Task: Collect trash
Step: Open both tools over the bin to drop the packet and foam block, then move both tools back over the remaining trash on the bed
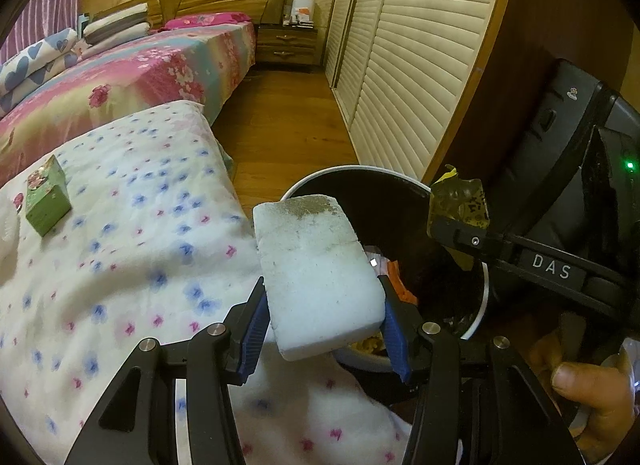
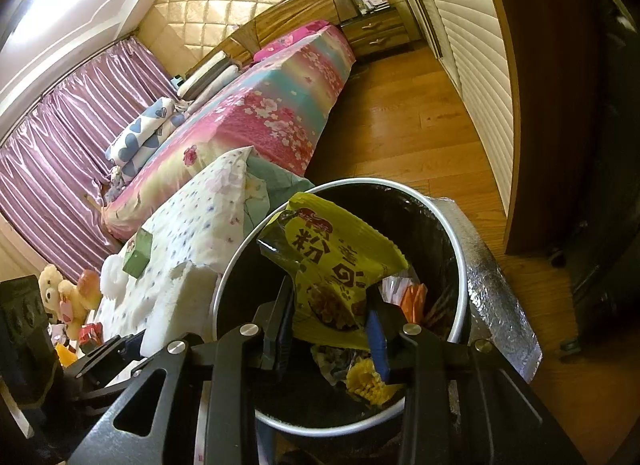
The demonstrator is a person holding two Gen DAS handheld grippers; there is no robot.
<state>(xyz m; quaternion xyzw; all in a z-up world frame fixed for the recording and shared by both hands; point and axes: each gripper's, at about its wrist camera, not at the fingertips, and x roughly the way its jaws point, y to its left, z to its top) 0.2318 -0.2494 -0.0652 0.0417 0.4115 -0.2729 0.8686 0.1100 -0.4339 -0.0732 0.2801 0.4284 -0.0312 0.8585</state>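
Black bin (image 2: 448, 225): wrappers, perhaps corn | left jaws (image 1: 322, 323) clamp foam block (image 1: 316, 273) | right jaws (image 2: 330, 331) pinch yellow wrapper (image 2: 332, 257)

A green box (image 1: 47, 201) lies on the near flowered quilt (image 1: 120, 265). Beyond it stretches the pink bed (image 1: 152, 77), with a nightstand (image 1: 286, 47) far off and louvered wardrobe doors (image 1: 416, 65) to the right.

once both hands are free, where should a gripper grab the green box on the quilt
Grip the green box across its two long side faces, coming straight down from above. It lies flat on the flowered quilt with its top face up and open space all around it, so both sides look reachable.
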